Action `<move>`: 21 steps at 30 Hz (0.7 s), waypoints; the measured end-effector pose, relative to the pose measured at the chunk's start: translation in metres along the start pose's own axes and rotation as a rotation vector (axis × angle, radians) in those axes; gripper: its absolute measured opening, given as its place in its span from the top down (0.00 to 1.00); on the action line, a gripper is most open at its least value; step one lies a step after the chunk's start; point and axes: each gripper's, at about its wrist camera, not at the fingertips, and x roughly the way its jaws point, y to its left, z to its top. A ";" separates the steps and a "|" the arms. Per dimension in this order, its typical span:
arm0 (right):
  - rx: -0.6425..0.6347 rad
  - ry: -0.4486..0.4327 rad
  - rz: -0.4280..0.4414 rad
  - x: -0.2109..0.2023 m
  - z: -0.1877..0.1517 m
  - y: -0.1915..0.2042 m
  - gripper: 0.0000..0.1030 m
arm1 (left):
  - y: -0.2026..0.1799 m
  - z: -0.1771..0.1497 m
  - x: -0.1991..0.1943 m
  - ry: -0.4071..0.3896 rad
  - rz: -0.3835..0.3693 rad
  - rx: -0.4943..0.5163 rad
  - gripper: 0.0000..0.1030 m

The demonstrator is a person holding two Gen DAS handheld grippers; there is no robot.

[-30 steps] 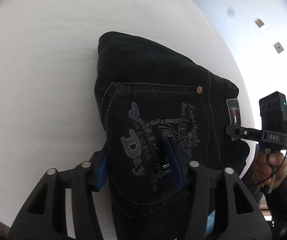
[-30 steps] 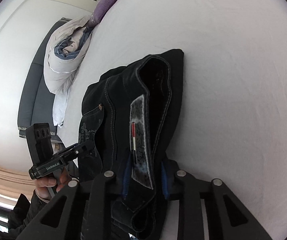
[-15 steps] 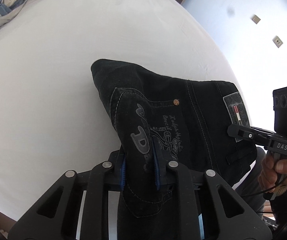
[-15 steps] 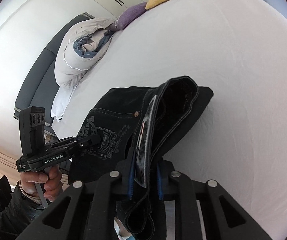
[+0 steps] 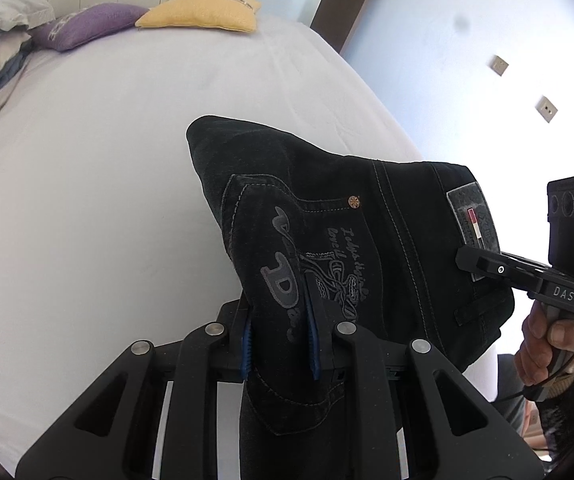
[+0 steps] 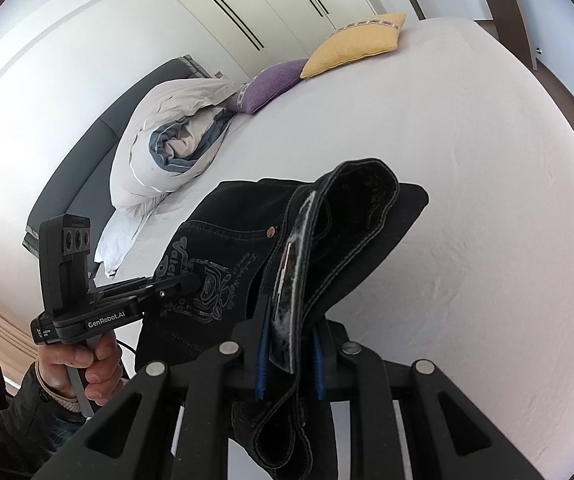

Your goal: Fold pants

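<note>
The left gripper [image 5: 279, 336] was clamped on the pants [image 5: 327, 248] at the printed back pocket, pads biting a thick pinch of denim. The right gripper [image 6: 287, 360] gripped the waistband at its label [image 6: 287, 280]. The pants hung bunched between them, over the near end of the bed [image 5: 87, 200]. The thick denim could creep out of either pinch under its own weight. Uneven pulling would skew the fold. Farther off, the pillows [image 5: 199, 14] and duvet [image 6: 167, 140] lay well clear.
</note>
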 end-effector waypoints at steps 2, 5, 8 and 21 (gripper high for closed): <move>0.026 0.011 -0.015 0.012 0.006 -0.020 0.81 | 0.005 0.015 0.043 0.026 -0.010 -0.019 0.82; 0.110 0.044 -0.015 0.034 0.005 -0.061 0.81 | 0.012 0.011 0.089 0.080 -0.013 -0.045 0.81; 0.203 0.123 -0.026 0.062 -0.006 -0.107 0.76 | 0.022 -0.003 0.124 0.125 0.017 -0.048 0.71; 0.160 -0.011 -0.201 0.006 -0.032 -0.088 0.31 | 0.013 -0.035 0.069 -0.096 0.350 0.001 0.18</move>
